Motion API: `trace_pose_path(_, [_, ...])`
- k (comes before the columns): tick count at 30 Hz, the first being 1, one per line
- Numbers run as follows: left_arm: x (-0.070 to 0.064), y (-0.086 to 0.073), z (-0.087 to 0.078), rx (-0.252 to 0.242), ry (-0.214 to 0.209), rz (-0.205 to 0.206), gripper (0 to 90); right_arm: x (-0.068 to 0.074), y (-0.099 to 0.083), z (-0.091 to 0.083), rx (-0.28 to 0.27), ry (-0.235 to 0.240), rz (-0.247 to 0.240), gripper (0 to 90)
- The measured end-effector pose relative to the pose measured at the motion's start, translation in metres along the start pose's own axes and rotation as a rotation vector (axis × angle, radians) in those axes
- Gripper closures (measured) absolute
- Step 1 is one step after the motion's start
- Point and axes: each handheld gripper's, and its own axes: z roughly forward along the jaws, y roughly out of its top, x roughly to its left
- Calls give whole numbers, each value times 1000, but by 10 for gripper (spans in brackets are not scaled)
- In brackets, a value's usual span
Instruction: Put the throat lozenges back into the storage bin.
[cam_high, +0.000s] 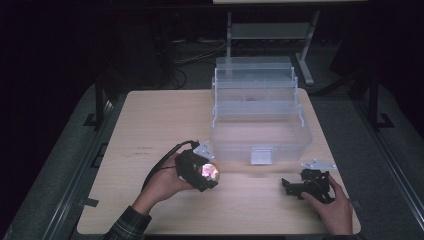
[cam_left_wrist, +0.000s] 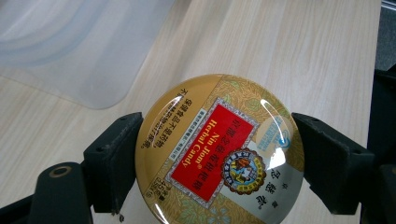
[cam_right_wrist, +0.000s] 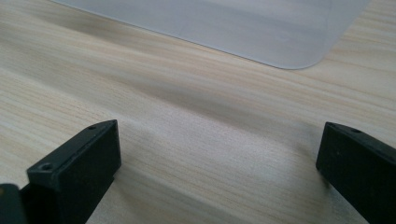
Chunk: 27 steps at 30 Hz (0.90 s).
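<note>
Pinched between the jaws of the left gripper (cam_left_wrist: 219, 154) is a round candy tin (cam_left_wrist: 219, 149), held above the desk (cam_left_wrist: 303, 56). Beyond the jaws, a clear plastic box (cam_high: 260, 117) is seen. Right gripper (cam_right_wrist: 219, 163) jaws are spread over bare desk.

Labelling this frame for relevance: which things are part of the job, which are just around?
In the job:
- candy tin, clamped in left gripper
- clear plastic box, open
- right gripper, jaws apart, nothing between them

Just around:
- table
- metal stand behind the table
</note>
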Motion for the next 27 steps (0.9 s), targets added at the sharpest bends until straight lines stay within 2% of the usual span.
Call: trace_pose_path(27, [14,25,-15,-18,9,11,195,0,0,0,0,1,1,0])
